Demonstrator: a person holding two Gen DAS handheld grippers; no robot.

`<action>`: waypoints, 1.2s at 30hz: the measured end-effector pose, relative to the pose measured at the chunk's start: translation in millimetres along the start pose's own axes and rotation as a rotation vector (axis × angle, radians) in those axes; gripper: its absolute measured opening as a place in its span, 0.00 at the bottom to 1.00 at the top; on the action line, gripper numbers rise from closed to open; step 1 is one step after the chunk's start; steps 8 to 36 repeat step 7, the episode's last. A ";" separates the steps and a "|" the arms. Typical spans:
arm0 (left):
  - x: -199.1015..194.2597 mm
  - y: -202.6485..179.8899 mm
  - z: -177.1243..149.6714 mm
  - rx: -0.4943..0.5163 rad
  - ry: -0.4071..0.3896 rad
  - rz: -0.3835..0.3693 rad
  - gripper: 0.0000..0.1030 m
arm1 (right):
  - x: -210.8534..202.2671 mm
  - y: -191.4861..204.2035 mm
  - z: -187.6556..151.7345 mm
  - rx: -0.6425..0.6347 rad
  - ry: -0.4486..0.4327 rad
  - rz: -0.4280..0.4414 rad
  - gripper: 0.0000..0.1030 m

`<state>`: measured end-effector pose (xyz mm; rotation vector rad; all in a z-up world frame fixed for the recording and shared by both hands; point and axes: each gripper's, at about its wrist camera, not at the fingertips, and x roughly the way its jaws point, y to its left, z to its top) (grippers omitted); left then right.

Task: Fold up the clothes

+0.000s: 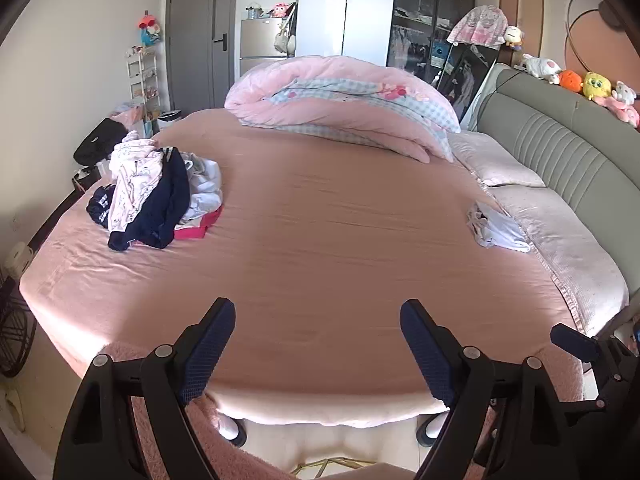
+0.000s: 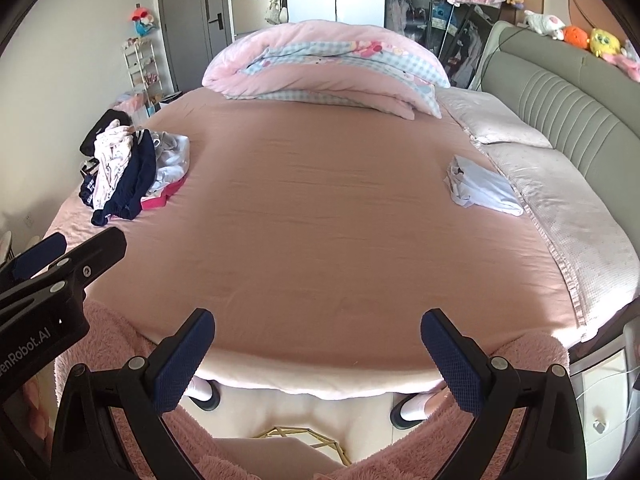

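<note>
A heap of unfolded clothes [image 1: 156, 192] [image 2: 132, 176], white, navy and bright pink, lies on the left side of the pink bed [image 1: 320, 240] [image 2: 320, 220]. One folded pale blue garment [image 1: 498, 230] [image 2: 482, 190] rests on the right side by the pillows. My left gripper [image 1: 318, 312] hovers over the bed's near edge, open, nothing between its blue pads. My right gripper [image 2: 318, 322] hangs over the same edge further right, also open with nothing in it. Each gripper shows at the side of the other's view.
A rolled pink and checked quilt [image 1: 340, 104] [image 2: 320, 68] lies across the far end. Pale pillows [image 1: 560, 232] line the grey padded headboard [image 1: 560, 148] at right, with plush toys on top. The person's pink fleecy garment and white-socked feet show below the bed's edge. A wardrobe and door stand behind.
</note>
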<state>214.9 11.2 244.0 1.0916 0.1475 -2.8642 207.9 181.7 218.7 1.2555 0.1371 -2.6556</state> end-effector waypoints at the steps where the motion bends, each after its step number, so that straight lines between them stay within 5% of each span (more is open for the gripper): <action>1: 0.5 -1.1 -0.6 0.005 0.003 -0.001 0.82 | 0.3 0.0 0.1 0.001 0.001 -0.001 1.00; 36: 6.2 -1.0 -5.4 0.004 0.032 0.006 0.82 | 2.7 -7.1 1.3 0.008 0.008 -0.012 1.00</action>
